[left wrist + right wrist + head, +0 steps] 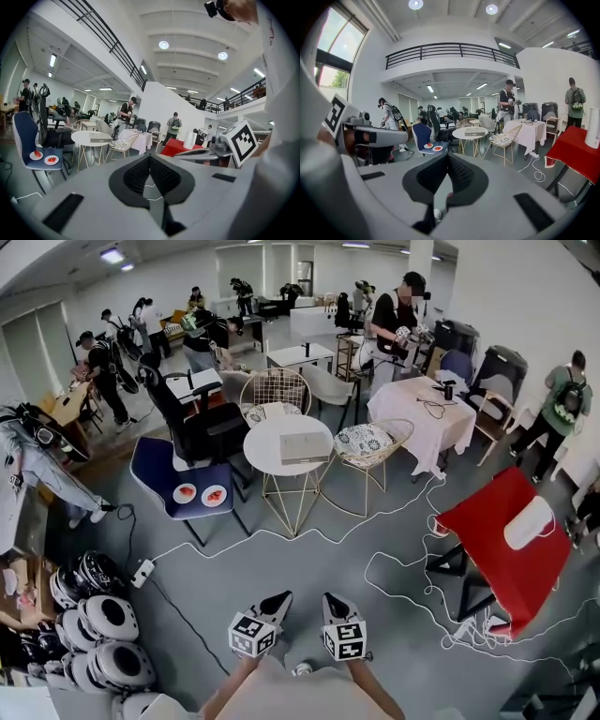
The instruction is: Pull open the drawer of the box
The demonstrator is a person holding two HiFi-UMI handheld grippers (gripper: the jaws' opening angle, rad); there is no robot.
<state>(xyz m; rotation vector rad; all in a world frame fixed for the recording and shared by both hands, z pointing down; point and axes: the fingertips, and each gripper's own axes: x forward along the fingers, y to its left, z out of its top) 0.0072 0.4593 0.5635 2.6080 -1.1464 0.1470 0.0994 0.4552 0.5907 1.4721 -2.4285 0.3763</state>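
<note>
The box (305, 446) is a flat pale grey case lying on a round white table (267, 454) in the middle of the room, well ahead of me. Its drawer front looks flush with the case. Both grippers are held close to my body at the bottom of the head view, far from the table. My left gripper (279, 600) and right gripper (333, 600) point forward side by side, tips together and holding nothing. The left gripper (150, 157) sees the box (101, 137) far off at its left. The right gripper (447, 156) sees the box (474, 134) straight ahead.
A blue chair (187, 479) holding two plates of red food stands left of the table, a wire chair with a patterned cushion (367, 442) to its right. White cables (394, 577) loop over the floor. A red table (506, 540) is at right, helmets (94, 624) at left, people beyond.
</note>
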